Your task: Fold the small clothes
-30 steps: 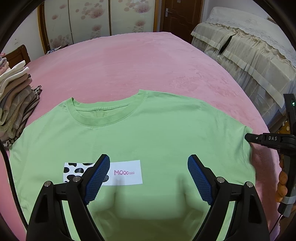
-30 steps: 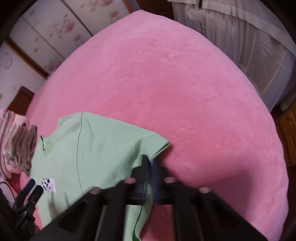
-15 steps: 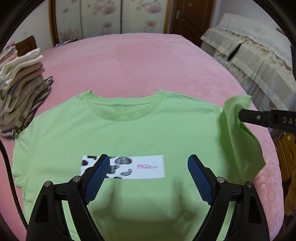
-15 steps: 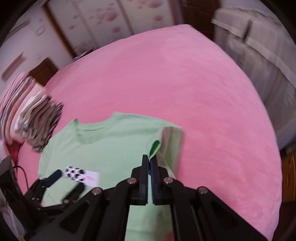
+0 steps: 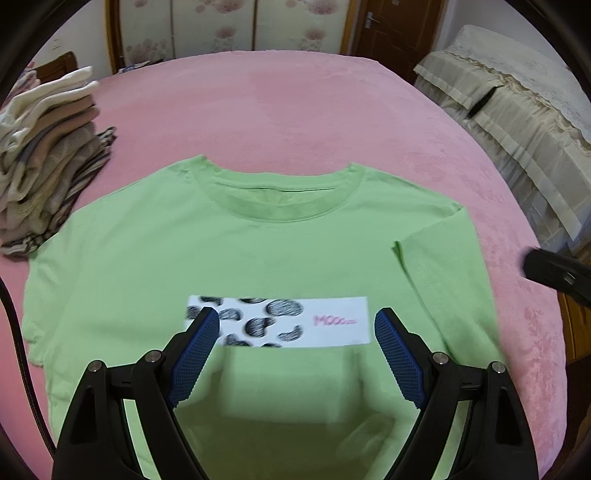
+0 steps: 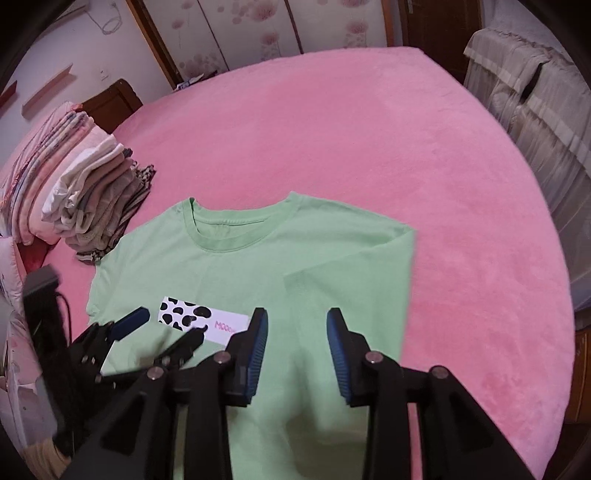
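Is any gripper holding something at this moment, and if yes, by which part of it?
Nothing is held. The right gripper is opening above the folded sleeve; the left gripper hangs open over the green T-shirt.

Both views look steeply down and forward along their own fingers at the green T-shirt (image 5: 280,251) on the pink bed (image 5: 295,110). The left wrist view sits close above the shirt's lower middle, facing its collar. The right wrist view hangs a little higher over the shirt's right side. Both views share the shirt, the stack of folded clothes (image 6: 85,206) left of it, and the wardrobe doors (image 6: 258,29) beyond.
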`<action>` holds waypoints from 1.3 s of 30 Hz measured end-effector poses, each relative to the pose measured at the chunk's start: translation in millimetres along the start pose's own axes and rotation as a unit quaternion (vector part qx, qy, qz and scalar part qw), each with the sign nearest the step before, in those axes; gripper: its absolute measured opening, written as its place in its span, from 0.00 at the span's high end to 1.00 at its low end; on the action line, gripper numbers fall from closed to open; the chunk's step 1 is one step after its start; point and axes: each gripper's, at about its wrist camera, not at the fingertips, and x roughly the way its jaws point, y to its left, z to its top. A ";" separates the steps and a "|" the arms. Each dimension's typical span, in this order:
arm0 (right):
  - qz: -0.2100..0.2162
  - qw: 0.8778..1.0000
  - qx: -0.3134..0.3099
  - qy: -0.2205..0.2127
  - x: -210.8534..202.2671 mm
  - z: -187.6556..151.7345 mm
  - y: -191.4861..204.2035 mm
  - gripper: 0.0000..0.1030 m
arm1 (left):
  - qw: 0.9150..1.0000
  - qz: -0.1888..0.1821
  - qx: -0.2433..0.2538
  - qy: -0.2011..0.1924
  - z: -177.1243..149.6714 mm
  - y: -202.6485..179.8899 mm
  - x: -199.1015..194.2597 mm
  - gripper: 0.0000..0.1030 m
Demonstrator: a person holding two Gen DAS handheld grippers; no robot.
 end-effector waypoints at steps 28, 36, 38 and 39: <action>-0.093 0.995 0.010 -0.014 25.2 -118.1 -46.5 0.91 | 0.996 -0.020 0.075 0.033 76.2 -86.8 96.7 0.94; -0.035 0.998 0.052 -0.014 8.2 -124.6 -58.8 0.80 | 0.997 -0.018 0.064 0.051 49.7 -88.6 63.5 0.72; -0.031 0.998 0.059 -0.021 1.0 -126.5 -61.7 0.79 | 0.994 -0.049 0.060 0.072 32.8 -88.6 53.2 0.72; -0.031 0.997 0.061 -0.023 -1.6 -126.0 -64.4 0.79 | 0.991 -0.078 0.054 0.095 19.0 -90.2 49.3 0.72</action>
